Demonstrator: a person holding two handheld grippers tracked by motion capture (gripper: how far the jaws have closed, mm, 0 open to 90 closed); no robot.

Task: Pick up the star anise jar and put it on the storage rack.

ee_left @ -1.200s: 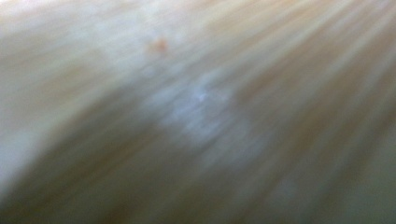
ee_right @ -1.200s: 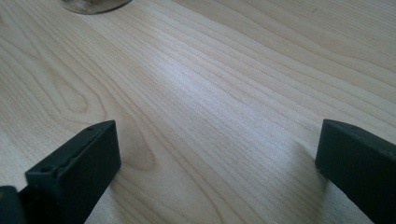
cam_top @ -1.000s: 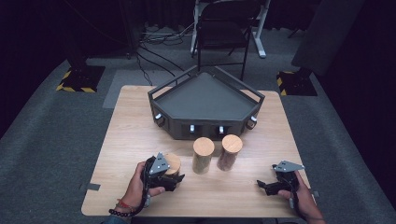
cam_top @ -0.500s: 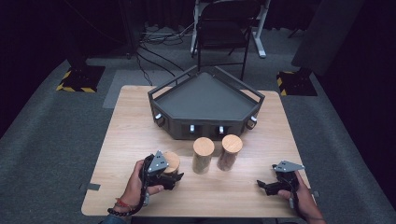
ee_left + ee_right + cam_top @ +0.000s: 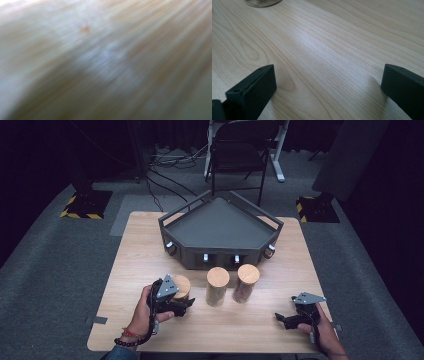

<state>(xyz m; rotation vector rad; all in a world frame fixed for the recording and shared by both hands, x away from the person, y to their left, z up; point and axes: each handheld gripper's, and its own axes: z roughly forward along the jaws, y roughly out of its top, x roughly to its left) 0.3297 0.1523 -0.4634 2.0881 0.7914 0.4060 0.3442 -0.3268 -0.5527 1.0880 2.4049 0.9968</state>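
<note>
Three upright wooden cylinders stand in a row before the tray. My left gripper [image 5: 176,304] sits against the left cylinder [image 5: 181,285], low on its near side, and hides its body. Blurred pale wood [image 5: 105,60] lies very close to the lens in the left gripper view, and the jaws cannot be seen there. The middle cylinder [image 5: 217,285] and the right cylinder [image 5: 246,282] stand free. My right gripper [image 5: 286,319] rests low at the table's front right, open, with bare tabletop between its jaws [image 5: 329,80].
A dark grey angular tray [image 5: 220,251] with raised walls stands at the back middle of the wooden table [image 5: 140,245]. A round base [image 5: 262,2] shows at the top left of the right gripper view. A chair [image 5: 237,155] stands behind the table.
</note>
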